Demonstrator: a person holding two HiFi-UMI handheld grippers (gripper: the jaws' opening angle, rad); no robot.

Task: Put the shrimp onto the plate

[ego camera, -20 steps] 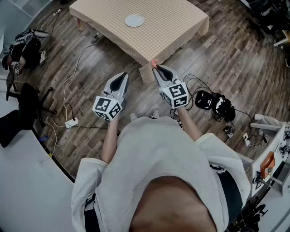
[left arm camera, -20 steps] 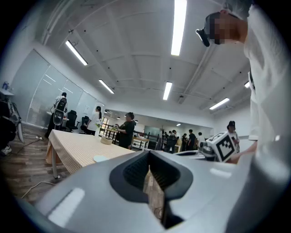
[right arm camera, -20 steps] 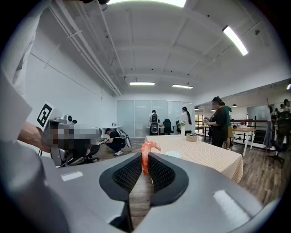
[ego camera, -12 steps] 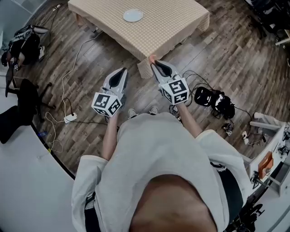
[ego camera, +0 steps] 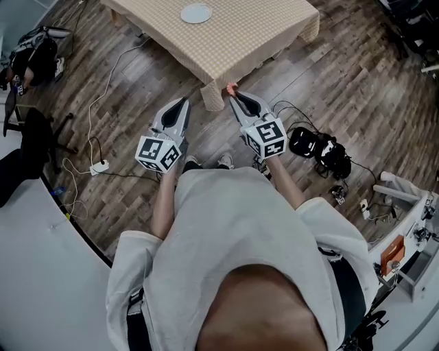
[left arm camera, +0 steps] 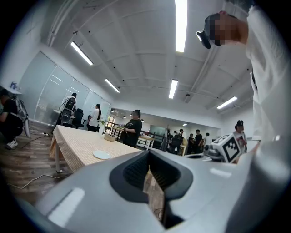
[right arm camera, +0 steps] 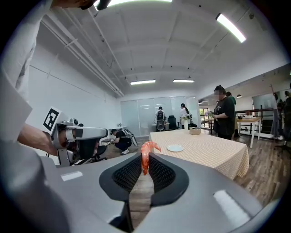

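An orange-pink shrimp (right arm camera: pixel 146 154) sticks up from between the tips of my right gripper (right arm camera: pixel 144 166), which is shut on it; in the head view the shrimp (ego camera: pixel 230 87) shows at the tip of that gripper (ego camera: pixel 234 97), just short of the table's near corner. A small white plate (ego camera: pixel 196 13) lies on the beige checked tablecloth (ego camera: pixel 247 31) farther off, and shows as a small disc, the plate (right arm camera: pixel 175 148), in the right gripper view. My left gripper (ego camera: pixel 182 104) hangs over the floor to the left, jaws together with nothing between them.
Wood floor with loose cables (ego camera: pixel 103 103) and a power strip (ego camera: pixel 99 166) at left. Black gear (ego camera: pixel 319 151) lies on the floor at right. An office chair (ego camera: pixel 27 147) stands far left. Several people stand behind the table (right arm camera: pixel 225 116). A small basket (right arm camera: pixel 195 131) sits on the far end.
Both grippers have moved toward the table, which has slid up in the head view. The shrimp stays clamped in the right gripper.
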